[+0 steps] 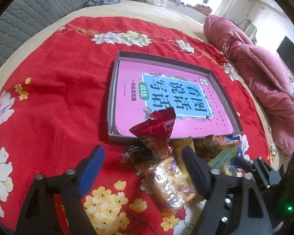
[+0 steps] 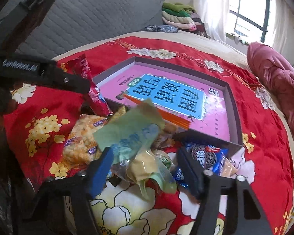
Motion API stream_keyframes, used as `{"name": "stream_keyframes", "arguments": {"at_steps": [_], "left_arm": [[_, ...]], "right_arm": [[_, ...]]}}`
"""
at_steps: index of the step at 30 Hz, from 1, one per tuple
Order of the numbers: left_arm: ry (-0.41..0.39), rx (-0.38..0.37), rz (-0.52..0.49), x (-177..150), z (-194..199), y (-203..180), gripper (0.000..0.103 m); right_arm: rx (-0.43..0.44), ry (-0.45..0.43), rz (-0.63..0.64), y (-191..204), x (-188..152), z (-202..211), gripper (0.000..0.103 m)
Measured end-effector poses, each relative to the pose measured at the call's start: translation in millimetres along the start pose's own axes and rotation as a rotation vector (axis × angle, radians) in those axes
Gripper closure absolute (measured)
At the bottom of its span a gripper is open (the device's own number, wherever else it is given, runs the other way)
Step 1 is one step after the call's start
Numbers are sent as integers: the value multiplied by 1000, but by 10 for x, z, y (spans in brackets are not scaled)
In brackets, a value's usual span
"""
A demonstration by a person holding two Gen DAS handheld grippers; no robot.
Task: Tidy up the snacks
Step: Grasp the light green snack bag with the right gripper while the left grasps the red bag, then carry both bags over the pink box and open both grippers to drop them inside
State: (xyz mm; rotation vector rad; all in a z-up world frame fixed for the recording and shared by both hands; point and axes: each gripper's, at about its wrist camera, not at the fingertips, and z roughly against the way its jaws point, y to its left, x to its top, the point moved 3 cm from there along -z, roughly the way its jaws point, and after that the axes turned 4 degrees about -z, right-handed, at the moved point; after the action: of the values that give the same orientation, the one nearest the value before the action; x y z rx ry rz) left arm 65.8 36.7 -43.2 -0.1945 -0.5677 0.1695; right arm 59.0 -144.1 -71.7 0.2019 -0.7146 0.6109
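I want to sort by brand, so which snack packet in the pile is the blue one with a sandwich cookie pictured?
The blue cookie packet, beside the right gripper and against the box's near corner; the others are red, green or clear.

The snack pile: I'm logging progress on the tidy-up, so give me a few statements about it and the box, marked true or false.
1. A pink book lies inside the box. True.
2. The snacks are already in the box. False: they sit piled on the red cloth, outside the box's near wall.
3. The left gripper and the right gripper both have their jaws apart. True.
4. The blue Oreo packet lies on the book. False: it is on the cloth, by the right gripper's right-hand finger.
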Motion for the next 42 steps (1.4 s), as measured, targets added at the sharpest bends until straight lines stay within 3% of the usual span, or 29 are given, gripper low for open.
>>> {"name": "stream_keyframes", "arguments": {"at_steps": [1,3,8,10,13,18,33,42], "left_arm": [[2,-7,4,8,-13,4,25],[4,-14,14,23,-36,11,28],[10,-67,39,70,-89,2,48],[14,-94,40,88,-111,-31,69],[24,-119,37,100,-144,-68,82],[11,-145,24,117,-118,-109,87],[-64,-188,7,237,237,-193,88],[-97,-169,29,415,293,-147,88]], "right_arm": [[-1,7,10,14,-6,-25,58],[2,28,26,39,-23,-87,66],[26,10,12,26,-23,-55,71],[35,0,0,6,-19,-19,71],[54,-10,-26,-36,-15,35,71],[78,-44,-55,-71,18,139,71],[177,-202,-222,-260,311,579,71],[132,-265,-330,-584,537,620,71]]}}
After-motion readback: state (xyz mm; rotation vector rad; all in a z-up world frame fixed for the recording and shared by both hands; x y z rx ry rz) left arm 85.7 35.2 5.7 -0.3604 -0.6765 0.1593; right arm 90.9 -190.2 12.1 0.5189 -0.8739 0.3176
